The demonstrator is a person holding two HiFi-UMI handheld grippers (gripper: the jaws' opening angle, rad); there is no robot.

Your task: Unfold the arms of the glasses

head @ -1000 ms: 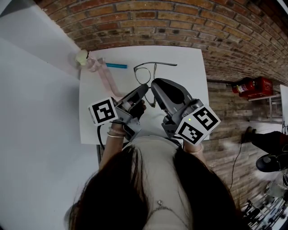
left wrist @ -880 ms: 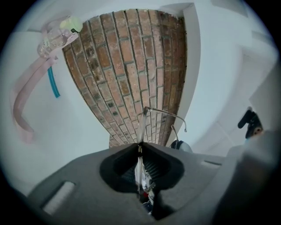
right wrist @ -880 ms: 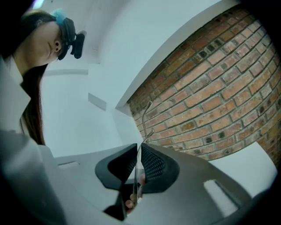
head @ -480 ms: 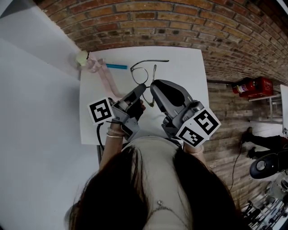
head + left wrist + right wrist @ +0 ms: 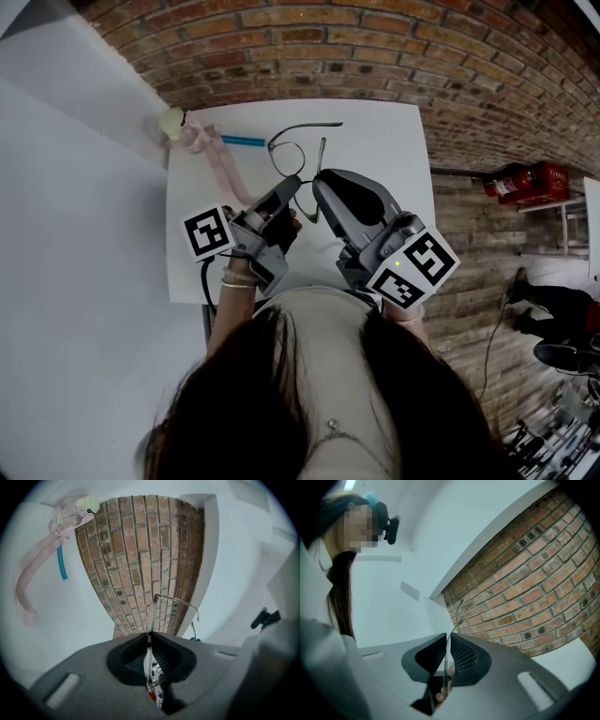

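At the far left corner of the white square table (image 5: 394,187) lies a clear pink plastic piece with a pale yellow-green cap (image 5: 172,120) and a long pink strap (image 5: 225,169) that trails toward me. A short teal stick (image 5: 242,140) lies just beside the strap's far end. My left gripper's view shows the same three on its left: the cap (image 5: 87,503), the strap (image 5: 26,581) and the stick (image 5: 61,564).

My left gripper (image 5: 293,184) reaches in from the lower left. Its jaws are pressed together on the thin metal-framed glasses (image 5: 286,155), with the wire rim caught edge-on between the dark pads (image 5: 149,637). Past the jaw tips the glasses (image 5: 153,609) rise upright, and one slim arm bends off to the right.

The glasses sit over the middle of the table's far half, between my two grippers. I cannot tell whether they touch the tabletop. From the head view, one arm stretches rightward along the far side of the frame, and a second thin piece runs back toward me.

My right gripper (image 5: 319,181) comes in just beside the left one. Its jaws are also closed, pinching a thin metal part of the glasses (image 5: 458,616) between the ribbed pads (image 5: 446,638).

Far right, on the brick floor, lies a red fire extinguisher (image 5: 525,178).
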